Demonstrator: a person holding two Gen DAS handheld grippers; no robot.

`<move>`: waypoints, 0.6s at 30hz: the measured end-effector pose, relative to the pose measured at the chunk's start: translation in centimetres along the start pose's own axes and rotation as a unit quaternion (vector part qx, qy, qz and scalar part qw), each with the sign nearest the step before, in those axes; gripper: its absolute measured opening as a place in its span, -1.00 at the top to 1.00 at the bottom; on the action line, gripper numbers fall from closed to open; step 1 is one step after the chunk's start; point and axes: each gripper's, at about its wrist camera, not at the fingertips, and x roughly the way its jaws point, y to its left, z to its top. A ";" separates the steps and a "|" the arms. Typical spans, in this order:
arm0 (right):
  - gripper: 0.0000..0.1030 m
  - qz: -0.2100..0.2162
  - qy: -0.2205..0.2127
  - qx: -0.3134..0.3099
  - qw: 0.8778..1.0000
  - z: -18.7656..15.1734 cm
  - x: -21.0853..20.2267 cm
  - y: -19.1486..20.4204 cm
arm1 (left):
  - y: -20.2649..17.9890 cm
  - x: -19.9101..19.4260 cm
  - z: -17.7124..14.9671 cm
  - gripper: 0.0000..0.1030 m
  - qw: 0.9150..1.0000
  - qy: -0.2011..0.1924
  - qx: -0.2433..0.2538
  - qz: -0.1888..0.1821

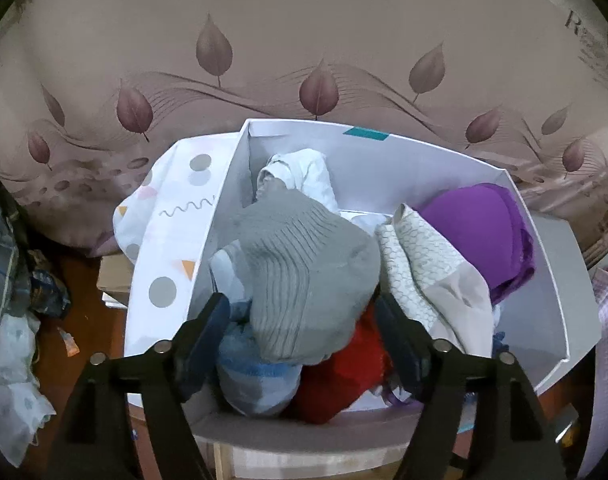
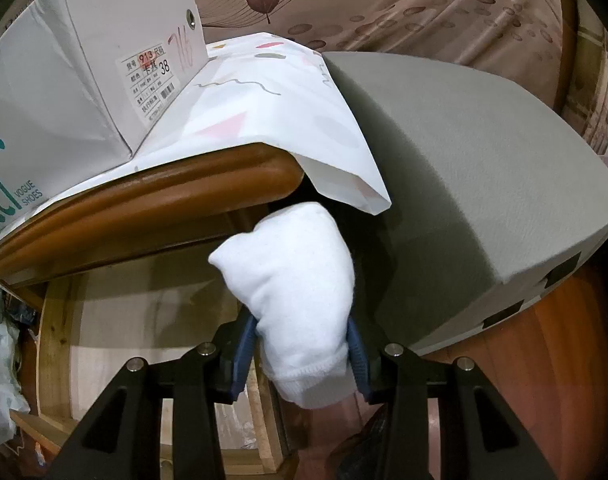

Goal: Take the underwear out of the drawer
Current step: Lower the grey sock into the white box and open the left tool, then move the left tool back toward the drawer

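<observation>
Plainly everything in that white box is soft, light cloth that will sag and bunch the moment it is lifted, so none of it needs care against breaking, only against slipping or dragging a neighbour along. The box, which seems to serve as the drawer, is crammed: a grey ribbed piece lies on top in the middle, a red piece and a pale blue fleecy bundle sit under its near edge, a white patterned fold lies beside it, and a purple padded piece rests against the far right wall. The left gripper hangs over the pile with its fingers spread to either side of the grey piece, the pads not pressing on it as far as I can see, so it grips nothing. A pinch on a raised fold or a thick hem would hold better than a flat stretch, which I expect would slide out thin; the grey ribbing looks grippy, the purple smoother. The right gripper is away from the box, below the wooden counter edge, its fingers clenched on a rolled white cloth, a plump, springy bundle squeezed across its lower end.
</observation>
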 end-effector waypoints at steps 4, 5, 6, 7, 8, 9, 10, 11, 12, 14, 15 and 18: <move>0.20 0.000 0.000 -0.002 1.000 0.0 0.0 0.1 | 0.0 -1.1 -0.2 -0.46 1.000 -0.006 0.000 0.000; 0.20 0.001 0.000 -0.002 1.000 0.0 0.0 0.1 | 0.0 -1.4 -0.2 -0.47 1.000 -0.007 -0.002 -0.001; 0.20 0.001 0.000 -0.003 1.000 0.0 -0.1 0.1 | 0.2 -1.6 -0.3 -0.47 1.000 -0.009 -0.004 -0.003; 0.20 0.001 -0.001 -0.004 1.000 0.1 -0.1 0.1 | 0.3 -1.9 -0.4 -0.50 1.000 -0.012 -0.009 -0.004; 0.20 0.002 -0.001 -0.004 1.000 0.1 -0.1 0.1 | 0.3 -2.4 -0.6 -0.55 1.000 -0.015 -0.013 -0.005; 0.20 0.001 -0.001 -0.004 1.000 0.1 -0.1 0.1 | 0.3 -2.7 -0.7 -0.58 1.000 -0.015 -0.014 -0.005; 0.20 0.001 -0.001 -0.003 1.000 0.1 -0.2 0.1 | 0.4 -3.1 -1.0 -0.60 1.000 -0.017 -0.014 -0.006; 0.20 0.002 -0.001 -0.003 1.000 0.1 -0.1 0.1 | 0.4 -3.6 -1.2 -0.61 1.000 -0.021 -0.013 -0.007; 0.20 0.003 -0.001 -0.003 1.000 0.1 -0.2 0.2 | 0.3 -4.3 -1.6 -0.61 1.000 -0.028 -0.010 -0.004; 0.20 0.002 -0.002 -0.004 1.000 0.0 -0.3 0.2 | 0.3 -5.5 -2.3 -0.64 0.999 -0.043 -0.010 -0.001; 0.20 0.002 -0.002 -0.004 1.000 0.0 -0.3 0.2 | 0.3 -6.2 -2.7 -0.65 0.999 -0.052 -0.008 0.001; 0.20 0.002 0.000 -0.004 1.000 0.0 -0.2 0.2 | 0.5 -8.1 -4.3 -0.75 0.997 -0.081 -0.004 0.018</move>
